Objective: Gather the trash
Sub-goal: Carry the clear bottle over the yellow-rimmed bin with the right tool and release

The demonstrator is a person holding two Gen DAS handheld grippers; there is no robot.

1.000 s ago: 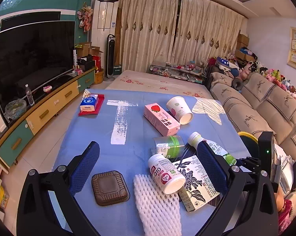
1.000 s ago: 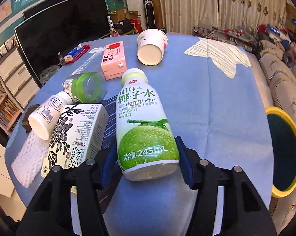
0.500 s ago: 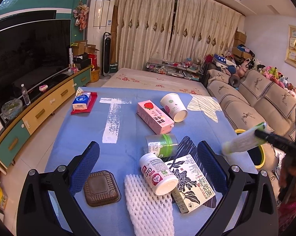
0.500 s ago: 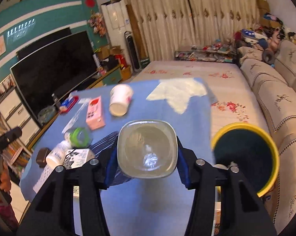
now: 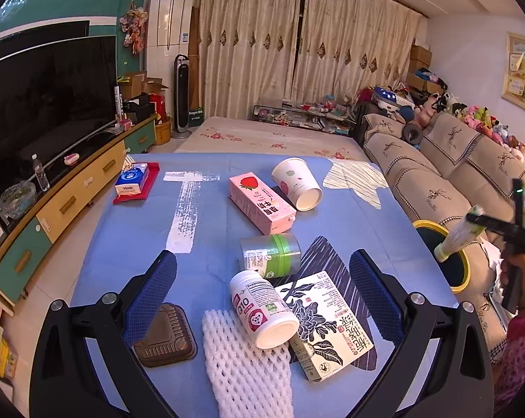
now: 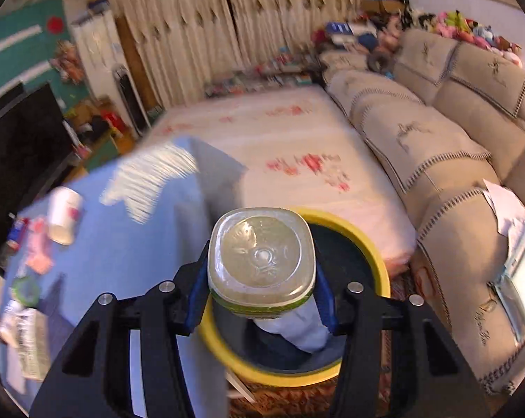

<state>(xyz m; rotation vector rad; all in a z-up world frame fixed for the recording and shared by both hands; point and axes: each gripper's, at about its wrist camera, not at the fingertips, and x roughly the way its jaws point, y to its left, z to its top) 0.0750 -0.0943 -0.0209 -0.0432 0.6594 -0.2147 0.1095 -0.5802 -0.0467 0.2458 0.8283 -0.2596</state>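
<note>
Over the yellow-rimmed bin (image 6: 373, 261), at four o'clock off the counter (image 5: 206, 244), the right hand-held gripper (image 6: 260, 299) clamps a bottle (image 6: 260, 261) for dropping; the left hand-held gripper (image 5: 262, 296) gapes wide above remaining trash.

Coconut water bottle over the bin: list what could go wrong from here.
1. The right hand-held gripper holds the coconut water bottle near the bin's table-side rim, not its centre. Released now, it may clip the yellow rim and bounce out.
2. Blue cloth droops into the bin mouth and could deflect the bottle.
3. The left hand-held gripper hangs open low over the supplement bottle, which lies on its side and may roll if nudged.
</note>
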